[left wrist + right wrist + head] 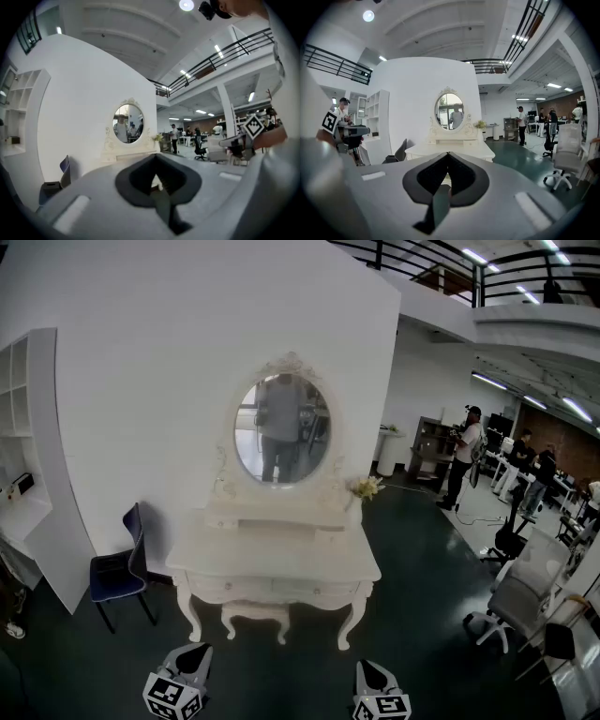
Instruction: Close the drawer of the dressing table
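The white dressing table (281, 557) stands against the white wall, several steps ahead of me, with an oval mirror (281, 430) on top. Its drawer fronts (272, 589) run under the tabletop; from here I cannot tell whether one stands out. My left gripper (192, 651) and right gripper (373, 667) hang low in the head view, well short of the table, both shut and empty. In the left gripper view the left gripper (157, 157) points level at the table (127, 152). The right gripper (448, 154) aims slightly down at the table (450, 149).
A white stool (255, 613) is tucked under the table. A dark blue chair (122, 568) stands to its left, next to a white shelf unit (23, 427). Flowers (367, 487) sit at the tabletop's right. Office chairs (511, 601) and a person (464, 460) are at the right.
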`<state>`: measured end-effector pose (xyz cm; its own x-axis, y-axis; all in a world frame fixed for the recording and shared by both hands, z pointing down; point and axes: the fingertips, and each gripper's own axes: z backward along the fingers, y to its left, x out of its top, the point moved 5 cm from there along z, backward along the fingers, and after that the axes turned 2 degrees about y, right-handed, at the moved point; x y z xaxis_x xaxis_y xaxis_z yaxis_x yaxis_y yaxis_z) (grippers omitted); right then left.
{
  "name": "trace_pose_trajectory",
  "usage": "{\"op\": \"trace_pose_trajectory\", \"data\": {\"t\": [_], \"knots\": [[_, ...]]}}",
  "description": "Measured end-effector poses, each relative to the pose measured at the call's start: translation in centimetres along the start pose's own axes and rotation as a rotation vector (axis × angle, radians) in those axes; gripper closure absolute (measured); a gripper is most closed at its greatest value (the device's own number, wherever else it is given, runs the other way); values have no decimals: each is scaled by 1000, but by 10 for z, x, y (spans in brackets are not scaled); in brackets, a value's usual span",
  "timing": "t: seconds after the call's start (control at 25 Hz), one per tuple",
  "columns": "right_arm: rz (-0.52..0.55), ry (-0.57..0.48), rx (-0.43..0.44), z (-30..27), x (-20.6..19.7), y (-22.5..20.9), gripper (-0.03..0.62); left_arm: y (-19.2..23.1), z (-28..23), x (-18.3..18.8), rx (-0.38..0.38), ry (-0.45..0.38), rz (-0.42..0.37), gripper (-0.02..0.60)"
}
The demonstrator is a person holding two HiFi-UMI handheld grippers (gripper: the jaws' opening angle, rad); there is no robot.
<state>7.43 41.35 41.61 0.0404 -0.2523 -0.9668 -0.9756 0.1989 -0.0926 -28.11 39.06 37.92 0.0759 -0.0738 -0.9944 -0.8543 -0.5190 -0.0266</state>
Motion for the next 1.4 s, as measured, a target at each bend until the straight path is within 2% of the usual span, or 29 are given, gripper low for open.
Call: {"op": "trace_pose_trajectory", "data": {"t": [0.4, 1.12, 1.32, 1.4], "knots": [[-16, 14, 10, 4, -9, 9, 592, 0, 10, -2, 4, 7, -8, 583], [44, 5, -3, 1, -9, 13, 587, -12, 6, 2, -20, 11, -25, 583], [18, 7, -17, 0, -10, 11, 506, -15, 4, -1, -27, 18, -20, 583], [26, 19, -21, -2, -13, 9, 500, -17, 3, -2, -29, 19, -20, 583]]}}
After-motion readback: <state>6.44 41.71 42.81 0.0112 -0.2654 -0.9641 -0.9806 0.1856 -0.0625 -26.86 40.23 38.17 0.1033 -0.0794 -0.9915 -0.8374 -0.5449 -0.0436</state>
